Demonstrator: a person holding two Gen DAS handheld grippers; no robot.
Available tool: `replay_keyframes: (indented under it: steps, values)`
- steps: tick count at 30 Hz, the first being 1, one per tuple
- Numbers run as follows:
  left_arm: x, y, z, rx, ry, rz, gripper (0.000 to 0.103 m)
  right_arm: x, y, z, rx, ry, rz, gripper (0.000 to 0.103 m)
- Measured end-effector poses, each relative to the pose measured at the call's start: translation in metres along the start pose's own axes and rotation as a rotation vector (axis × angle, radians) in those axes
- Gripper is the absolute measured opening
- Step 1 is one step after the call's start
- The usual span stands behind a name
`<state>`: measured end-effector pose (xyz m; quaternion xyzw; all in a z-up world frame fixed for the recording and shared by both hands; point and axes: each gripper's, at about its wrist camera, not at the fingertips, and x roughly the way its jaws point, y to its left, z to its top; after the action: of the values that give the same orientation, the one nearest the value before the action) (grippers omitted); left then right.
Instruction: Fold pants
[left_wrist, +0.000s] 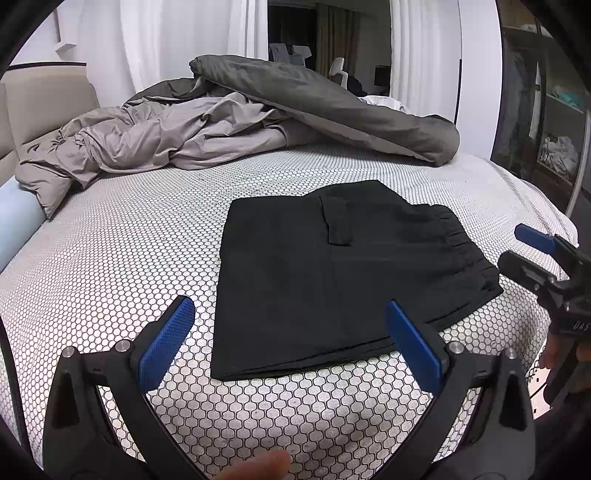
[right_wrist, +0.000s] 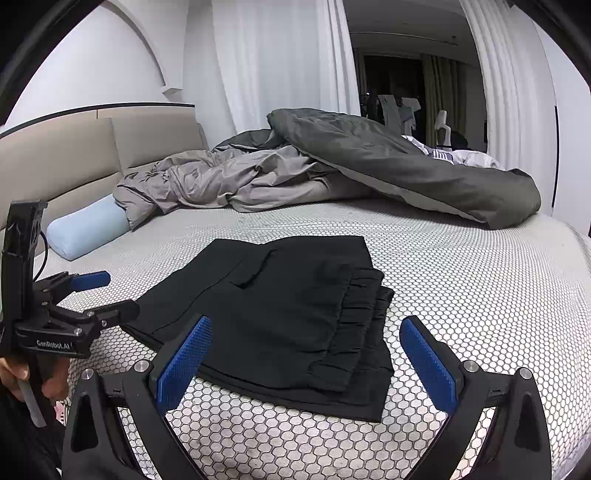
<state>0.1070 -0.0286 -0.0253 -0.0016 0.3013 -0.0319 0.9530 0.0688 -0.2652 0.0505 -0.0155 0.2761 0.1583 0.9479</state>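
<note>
- Black pants lie folded into a compact, roughly rectangular stack on the bed, on the near half of the honeycomb-patterned cover.
- Elastic waistband gathered in ruffles along one edge of the stack; a pocket flap shows on the top layer. Layer edges visible at the near side, stacked flat.
- Left gripper hovers just short of the near edge of the pants, jaws spread wide, nothing between the blue pads. Right-hand pad overlaps the fabric edge in the left wrist view; contact probably none, but the fisheye angle makes this hard to confirm.
- Right gripper sits at the waistband end, jaws likewise wide apart and empty, pads either side of the near corner of the stack.
- Each gripper shows in the other's camera, off the side of the pants, held above the cover.
- Fingers of the person's hand wrap the left gripper handle at frame edge.
- Farther back: rumpled grey duvet with a darker grey quilt lapped over it, well apart from the pants.
- Pale blue bolster pillow against the beige headboard.
- White curtains behind the bed.
</note>
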Motion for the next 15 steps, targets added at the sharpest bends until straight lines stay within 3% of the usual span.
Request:
replay_keyframes:
  steps: [15]
  values:
    - [-0.0043, -0.0001, 0.0008, 0.001, -0.009, 0.000, 0.102, 0.0057, 0.0034, -0.0032, -0.012, 0.007, 0.010, 0.103]
